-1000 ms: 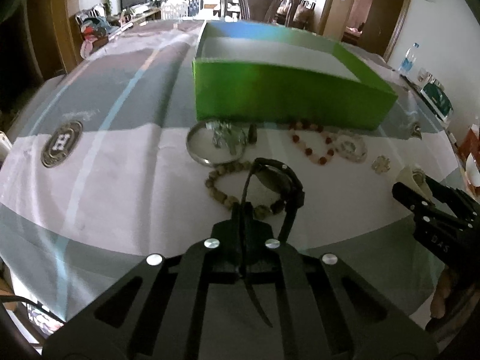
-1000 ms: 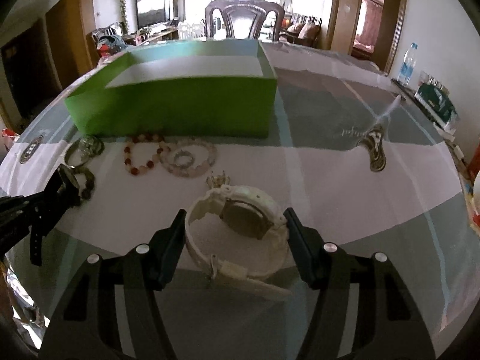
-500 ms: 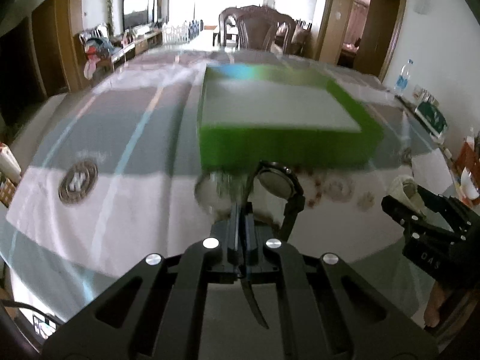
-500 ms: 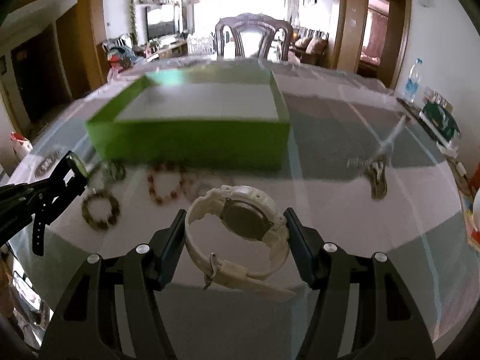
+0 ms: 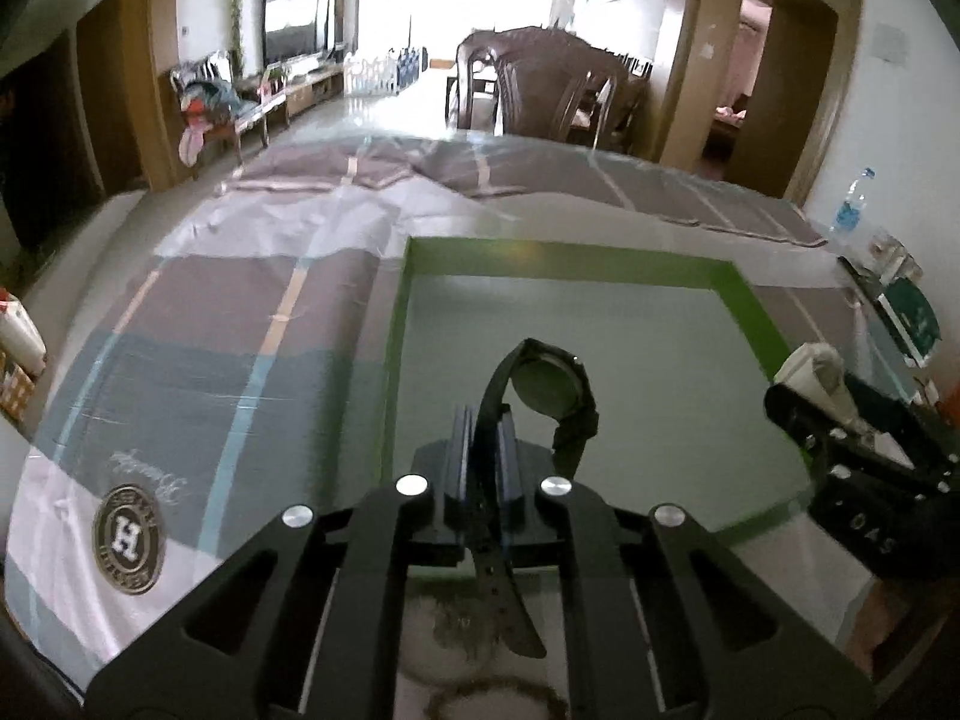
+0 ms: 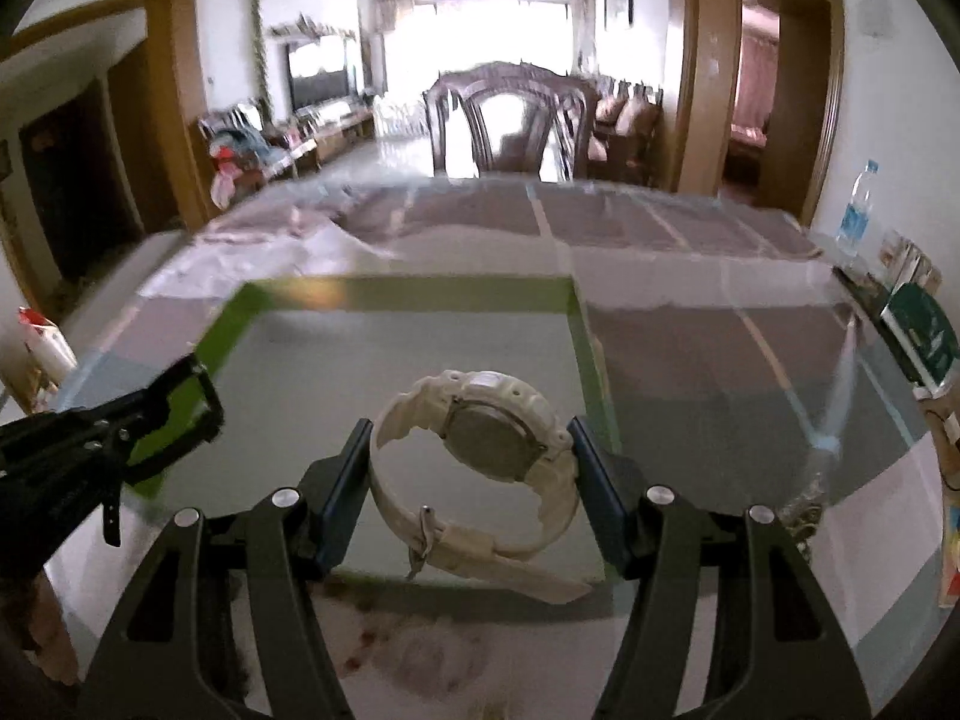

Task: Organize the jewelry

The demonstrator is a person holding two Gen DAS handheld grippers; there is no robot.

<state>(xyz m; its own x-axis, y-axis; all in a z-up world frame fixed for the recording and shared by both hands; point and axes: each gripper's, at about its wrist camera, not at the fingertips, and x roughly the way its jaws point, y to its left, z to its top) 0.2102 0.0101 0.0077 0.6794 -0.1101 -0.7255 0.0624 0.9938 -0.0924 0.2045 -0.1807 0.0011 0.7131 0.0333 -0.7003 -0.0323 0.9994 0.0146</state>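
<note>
My left gripper [image 5: 485, 420] is shut on the strap of a black watch [image 5: 549, 387] and holds it above the open green box [image 5: 393, 348]. My right gripper [image 6: 471, 450] is shut on a white watch [image 6: 480, 441] and holds it over the same box [image 6: 591, 360], near its right wall. The box floor below both watches is bare grey. Each gripper shows at the edge of the other's view, the right one [image 5: 852, 438] and the left one [image 6: 108, 438].
Bracelets lie blurred on the tablecloth below the grippers, a beaded one [image 5: 498, 699] and a reddish one [image 6: 384, 642]. A round logo [image 5: 128, 540] marks the cloth at left. A small ornament [image 6: 804, 510] lies at right. A water bottle [image 6: 855, 210] and a chair [image 6: 510, 120] stand beyond.
Both grippers have risen and moved forward from the table in front of the box to above its inside, each carrying its watch. The bracelets stayed on the cloth.
</note>
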